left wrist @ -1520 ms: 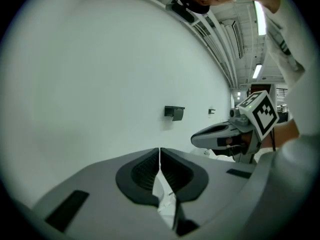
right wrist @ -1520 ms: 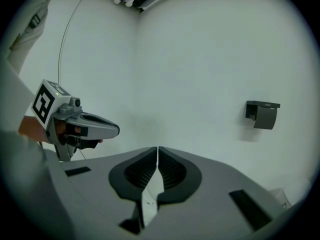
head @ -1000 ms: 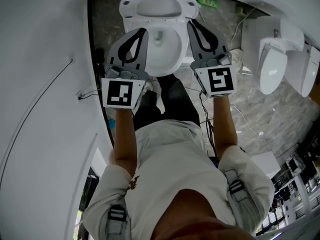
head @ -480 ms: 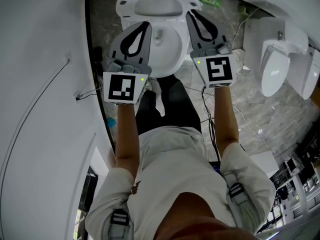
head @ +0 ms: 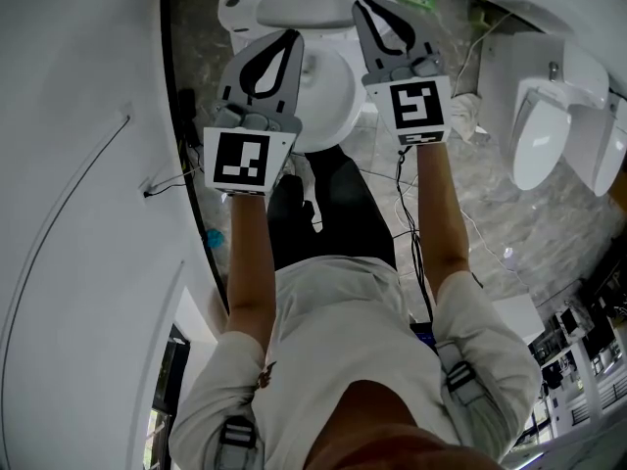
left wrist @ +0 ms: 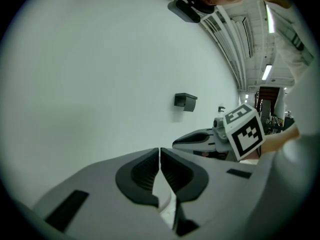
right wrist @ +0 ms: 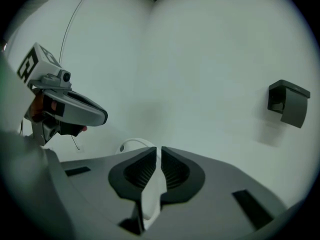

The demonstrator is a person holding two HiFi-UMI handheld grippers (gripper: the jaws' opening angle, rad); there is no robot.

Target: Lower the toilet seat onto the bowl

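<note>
The white toilet stands at the top of the head view, its seat [head: 284,3] raised and leaning back over the open bowl [head: 328,101]. My left gripper [head: 291,35] is shut and empty, over the bowl's left rim with its tips near the raised seat. My right gripper [head: 361,4] is also shut and empty; it is over the right rim, and its tips overlap the seat's right edge. In the right gripper view a rounded white toilet part [right wrist: 134,145] shows just past the shut right gripper [right wrist: 159,150]. The left gripper [left wrist: 159,150] faces a bare wall.
A white wall [head: 88,164] with a thin cable runs along the left. Two more white toilets [head: 539,135] stand at the right on the marbled floor [head: 490,223], among loose cables. A black holder [right wrist: 288,103] hangs on the wall ahead.
Both grippers have moved up the picture towards the raised seat, the right one further. Both have stayed shut.
</note>
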